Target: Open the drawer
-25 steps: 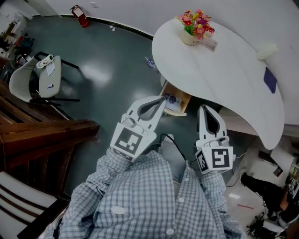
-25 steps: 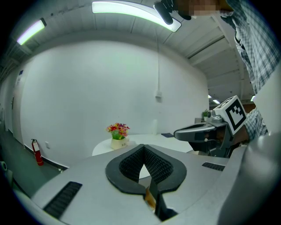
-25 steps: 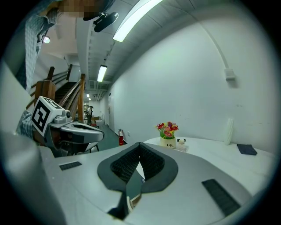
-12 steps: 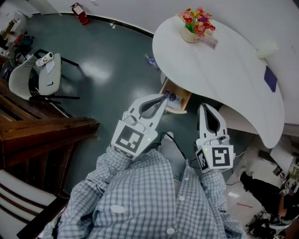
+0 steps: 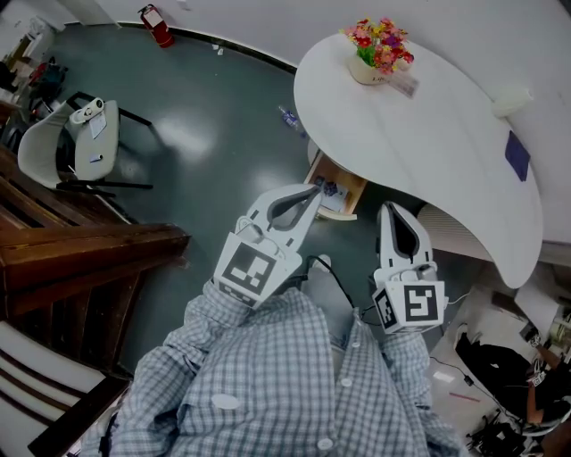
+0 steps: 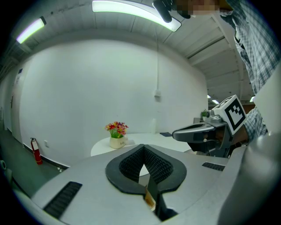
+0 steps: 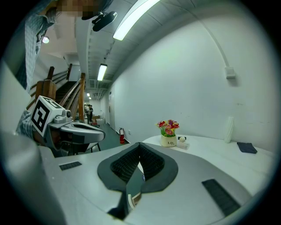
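A wooden drawer stands pulled out from under the round white table, with a sheet of paper and a small dark thing inside. My left gripper is shut and holds nothing; its tips lie over the drawer's near left corner in the head view. My right gripper hovers to the right of the drawer, apart from it, jaws shut and empty. In the left gripper view the left gripper has its jaws meeting at the tip. The right gripper looks the same in its own view.
A pot of flowers and a dark purple cloth sit on the table. A white chair stands at the left on the green floor. Dark wooden stairs run along the lower left. A red fire extinguisher leans by the far wall.
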Motion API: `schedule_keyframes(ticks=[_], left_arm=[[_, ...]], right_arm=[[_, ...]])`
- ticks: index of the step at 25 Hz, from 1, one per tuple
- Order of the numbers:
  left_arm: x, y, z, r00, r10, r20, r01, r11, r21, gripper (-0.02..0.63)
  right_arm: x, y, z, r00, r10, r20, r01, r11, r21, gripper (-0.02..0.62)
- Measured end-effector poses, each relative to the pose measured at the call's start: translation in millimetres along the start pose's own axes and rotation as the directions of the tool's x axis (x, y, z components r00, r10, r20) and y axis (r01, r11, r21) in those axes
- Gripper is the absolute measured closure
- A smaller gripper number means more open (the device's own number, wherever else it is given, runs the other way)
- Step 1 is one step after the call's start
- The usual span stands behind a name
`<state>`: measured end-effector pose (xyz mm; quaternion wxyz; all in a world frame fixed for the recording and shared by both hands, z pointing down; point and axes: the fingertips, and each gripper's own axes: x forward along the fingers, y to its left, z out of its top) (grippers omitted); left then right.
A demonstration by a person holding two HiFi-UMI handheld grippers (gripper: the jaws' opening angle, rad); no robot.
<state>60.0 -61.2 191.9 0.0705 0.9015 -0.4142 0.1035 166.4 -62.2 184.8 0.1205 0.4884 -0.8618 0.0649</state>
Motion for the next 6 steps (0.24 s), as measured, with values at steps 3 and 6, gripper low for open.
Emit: schedule_keyframes(ticks=[3, 6], left_arm=[[-1.3, -2.6, -2.5, 1.000, -0.005, -0.007, 0.005, 1.000, -0.002, 0.601], [-3.6, -6.5, -6.3, 1.000, -0.016, -0.019, 0.016, 1.000, -0.004, 0.601]], right_arm=[[-2.3, 0.2, -1.8, 1.000, -0.005, -0.006, 0.005, 1.000, 0.005, 0.586], [-6.3, 1.3, -4.8, 1.000, -0.012, -0.013, 0.012, 1.000, 0.015, 0.586]])
